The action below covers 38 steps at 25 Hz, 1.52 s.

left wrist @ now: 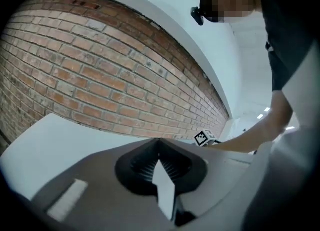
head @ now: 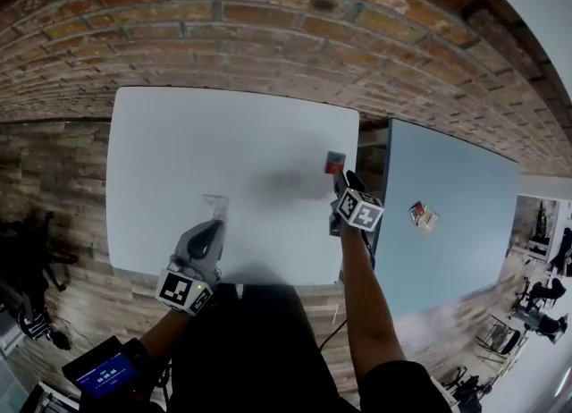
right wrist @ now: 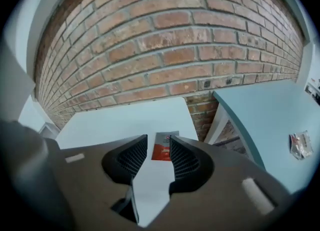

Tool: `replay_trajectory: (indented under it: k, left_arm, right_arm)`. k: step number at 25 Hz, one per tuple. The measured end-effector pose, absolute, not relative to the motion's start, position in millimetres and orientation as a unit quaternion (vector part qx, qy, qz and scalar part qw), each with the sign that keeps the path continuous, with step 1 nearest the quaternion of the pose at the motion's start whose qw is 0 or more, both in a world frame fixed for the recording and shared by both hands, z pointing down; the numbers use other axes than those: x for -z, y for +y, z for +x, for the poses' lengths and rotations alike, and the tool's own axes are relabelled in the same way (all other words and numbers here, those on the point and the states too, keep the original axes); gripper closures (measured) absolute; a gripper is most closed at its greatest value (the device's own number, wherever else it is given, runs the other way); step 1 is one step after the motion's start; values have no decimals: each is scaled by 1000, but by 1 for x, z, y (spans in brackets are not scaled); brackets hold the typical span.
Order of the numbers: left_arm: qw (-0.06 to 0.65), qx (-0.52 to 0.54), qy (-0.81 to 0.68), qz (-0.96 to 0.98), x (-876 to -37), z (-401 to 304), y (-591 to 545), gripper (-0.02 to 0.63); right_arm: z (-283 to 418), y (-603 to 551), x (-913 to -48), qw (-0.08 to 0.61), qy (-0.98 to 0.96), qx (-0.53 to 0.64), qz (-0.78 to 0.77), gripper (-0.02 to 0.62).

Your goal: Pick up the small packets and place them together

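A pale, see-through small packet (head: pixel 214 206) sits at the front left of the white table (head: pixel 179 134). Its near edge runs into the tips of my left gripper (head: pixel 215 223), which is shut on it. In the left gripper view the jaws (left wrist: pixel 159 145) meet with no gap, and the packet is hard to make out against the white top. A red small packet (head: pixel 335 163) lies flat near the table's right edge. My right gripper (head: pixel 341 181) stands open just behind it. In the right gripper view the red packet (right wrist: pixel 161 152) lies between the tips of the spread gripper (right wrist: pixel 159 140), untouched by the pads.
A third small packet (head: pixel 423 215) lies on the blue table (head: pixel 465 250) to the right, also seen as the packet (right wrist: pixel 301 144) at the far right. A narrow gap separates the two tables. A brick wall (head: pixel 268 27) runs behind. A device with a screen (head: pixel 105 371) sits at lower left.
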<state>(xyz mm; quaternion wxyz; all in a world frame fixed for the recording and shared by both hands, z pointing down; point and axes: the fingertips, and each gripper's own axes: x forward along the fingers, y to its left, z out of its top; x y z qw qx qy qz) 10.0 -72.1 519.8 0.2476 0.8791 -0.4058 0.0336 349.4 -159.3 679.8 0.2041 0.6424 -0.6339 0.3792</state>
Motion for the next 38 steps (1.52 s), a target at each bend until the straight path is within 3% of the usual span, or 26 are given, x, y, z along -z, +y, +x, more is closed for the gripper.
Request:
replay_trajectory:
  k: [10, 18, 21, 25, 27, 28, 29, 30, 32, 34, 37, 38]
  left_arm:
    - [265, -3, -377, 888, -502, 22, -70, 604]
    - [256, -8, -373, 892, -502, 28, -80, 604]
    - [260, -10, -376, 889, -503, 24, -80, 604]
    - [272, -12, -383, 883, -510, 13, -76, 604]
    - [277, -11, -387, 880, -513, 8, -75, 604]
    - [277, -11, -388, 879, -513, 6, -74, 604]
    - [276, -11, -389, 879, -513, 4, -74, 604]
    - [274, -12, -391, 878, -513, 2, -74, 604]
    - [274, -14, -394, 877, -514, -1, -72, 604]
    - [275, -13, -394, 877, -515, -1, -70, 604]
    - [276, -14, -390, 878, -515, 2, -68, 604]
    - [276, -13, -389, 879, -515, 3, -67, 604]
  right_arm:
    - [373, -176, -743, 224, -603, -462, 610, 452]
    - [375, -173, -746, 298, -588, -436, 612, 506]
    - [373, -173, -741, 315, -593, -417, 612, 589]
    - [362, -160, -739, 304, -600, -415, 613, 589]
    - [360, -158, -733, 307, -610, -391, 617, 580]
    - [359, -159, -730, 308, -615, -381, 618, 546]
    - [356, -160, -727, 309, -620, -373, 617, 471]
    - [353, -162, -724, 309, -623, -366, 618, 449]
    - [350, -166, -718, 313, -620, -352, 628, 452]
    - [348, -169, -719, 314, -618, -351, 630, 479]
    - [341, -170, -727, 324, -615, -356, 625, 571]
    - [340, -169, -731, 328, -612, -362, 622, 568]
